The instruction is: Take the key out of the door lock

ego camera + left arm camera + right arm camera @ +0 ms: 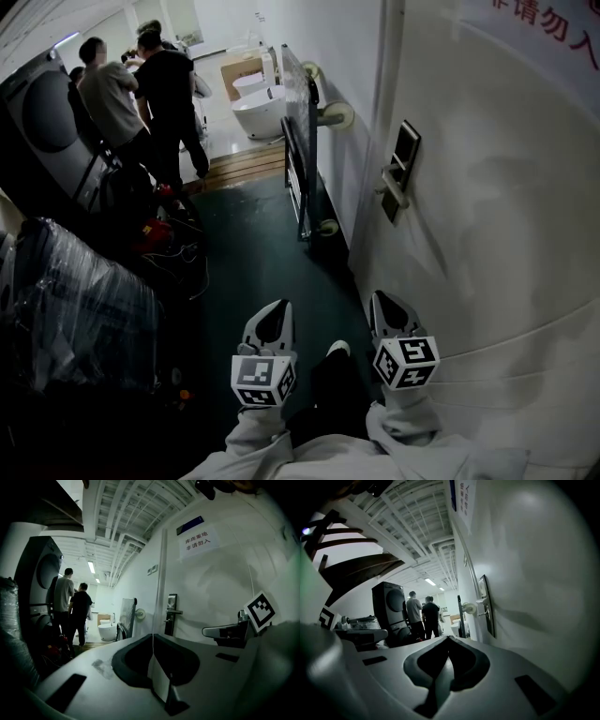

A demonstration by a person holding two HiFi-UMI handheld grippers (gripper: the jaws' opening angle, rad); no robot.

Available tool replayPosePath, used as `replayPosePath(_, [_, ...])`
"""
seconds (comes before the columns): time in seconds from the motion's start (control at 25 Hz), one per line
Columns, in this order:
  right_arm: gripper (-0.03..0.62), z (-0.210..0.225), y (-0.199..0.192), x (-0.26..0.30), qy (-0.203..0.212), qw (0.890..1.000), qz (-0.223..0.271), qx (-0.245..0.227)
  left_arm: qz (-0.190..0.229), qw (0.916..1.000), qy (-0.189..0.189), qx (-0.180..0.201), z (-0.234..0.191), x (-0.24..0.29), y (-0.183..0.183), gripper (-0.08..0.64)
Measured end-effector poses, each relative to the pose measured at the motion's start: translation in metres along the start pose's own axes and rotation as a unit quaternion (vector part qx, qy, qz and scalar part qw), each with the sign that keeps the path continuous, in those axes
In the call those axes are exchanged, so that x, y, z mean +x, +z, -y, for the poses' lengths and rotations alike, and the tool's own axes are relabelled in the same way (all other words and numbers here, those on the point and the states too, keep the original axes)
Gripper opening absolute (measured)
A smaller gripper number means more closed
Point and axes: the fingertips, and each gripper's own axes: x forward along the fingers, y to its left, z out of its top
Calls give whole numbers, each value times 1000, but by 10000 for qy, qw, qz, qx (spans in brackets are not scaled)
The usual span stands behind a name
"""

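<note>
Head view: the approach stage of the task. The left gripper (273,311) and the right gripper (384,302) hang low in front of the person, side by side above the floor (253,253) and well apart from the door lock (405,150), which sits higher up on the white door (487,234) at the right. In the left gripper view and in the right gripper view alike, the fingers are pressed together with nothing between them. The lock is a dark upright plate with a lever handle (394,192) below its middle. The key should be at this plate, but it is too small to make out in any view, so its exact place and angle cannot be told.

Judged next move: one gripper, probably the right since it is nearer the door, must rise and travel forward to the plate. Its fingers must then spread, line up on the key's head, pinch it and draw it straight out along the keyhole's axis. A skewed pull could bind the key.

Surface and room: the door face is smooth and pale and carries a printed sign (197,541) above the lock. The floor is dark green. A wheeled rack (300,159) leans at the wall beyond the door. A plastic-wrapped stack (66,300) and a round-fronted machine (42,112) stand at the left. People (141,89) stand at the far end beside a white tub (258,108).
</note>
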Motion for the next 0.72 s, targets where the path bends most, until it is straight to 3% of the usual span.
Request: replayPosePath(0.72, [52, 75, 51, 135, -391, 9991, -2, 143, -279, 9965, -785, 74, -25, 180, 36, 17])
